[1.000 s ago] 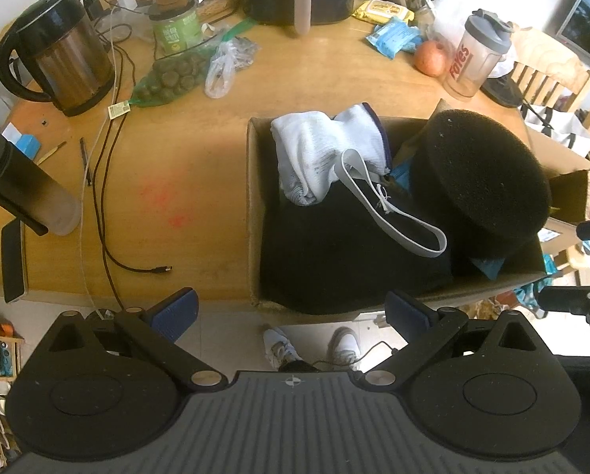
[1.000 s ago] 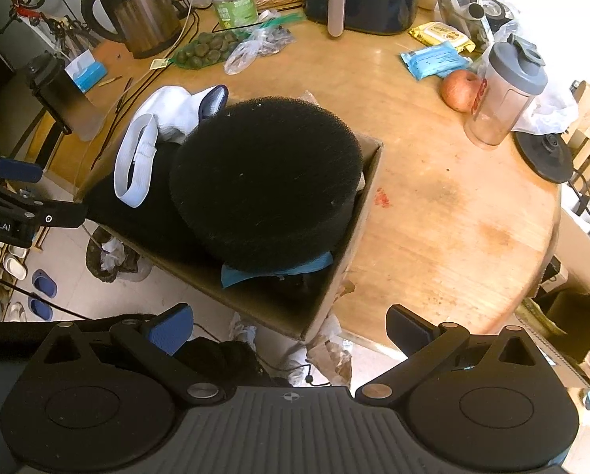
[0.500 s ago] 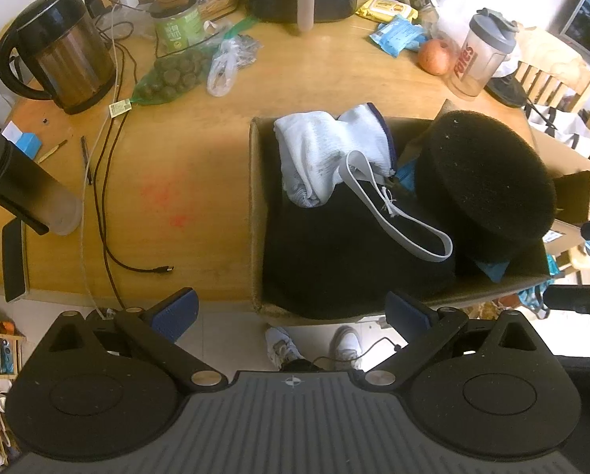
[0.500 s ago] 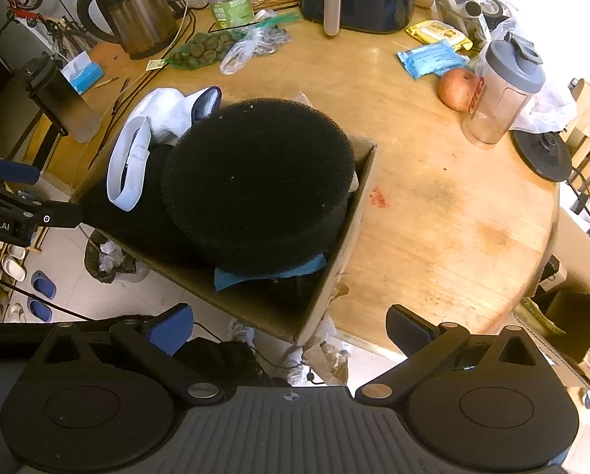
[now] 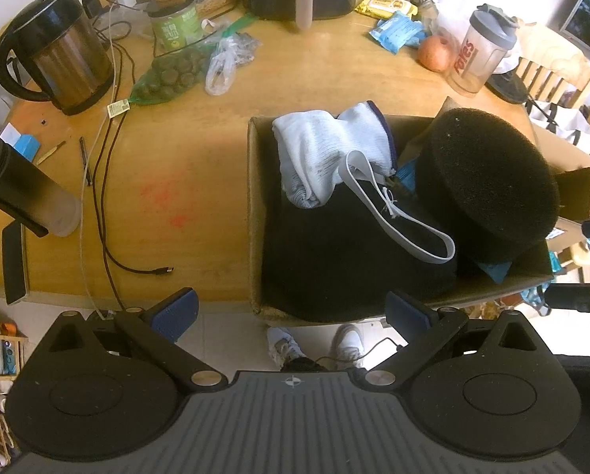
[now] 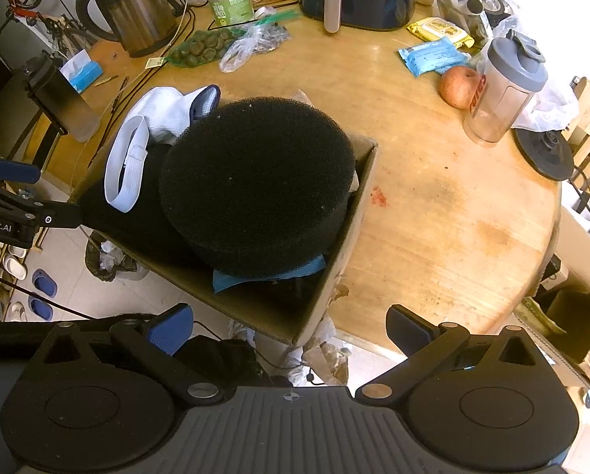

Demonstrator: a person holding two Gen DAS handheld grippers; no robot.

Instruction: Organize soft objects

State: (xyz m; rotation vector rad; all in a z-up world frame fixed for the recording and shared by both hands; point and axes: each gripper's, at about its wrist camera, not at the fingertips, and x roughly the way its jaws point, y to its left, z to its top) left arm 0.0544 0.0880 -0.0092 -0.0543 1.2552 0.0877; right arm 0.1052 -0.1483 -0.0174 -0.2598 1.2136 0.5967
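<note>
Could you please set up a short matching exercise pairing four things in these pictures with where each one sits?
Things:
1. black foam disc
2. white sock
3. apple
4. kettle

Places:
A. on the table beside the shaker bottle
B. far left corner of the table
C. right side of the cardboard box, standing above its rim
D. left rear part of the box, on the black cloth

Pairs: 1-C, 2-D, 3-A, 4-B
</note>
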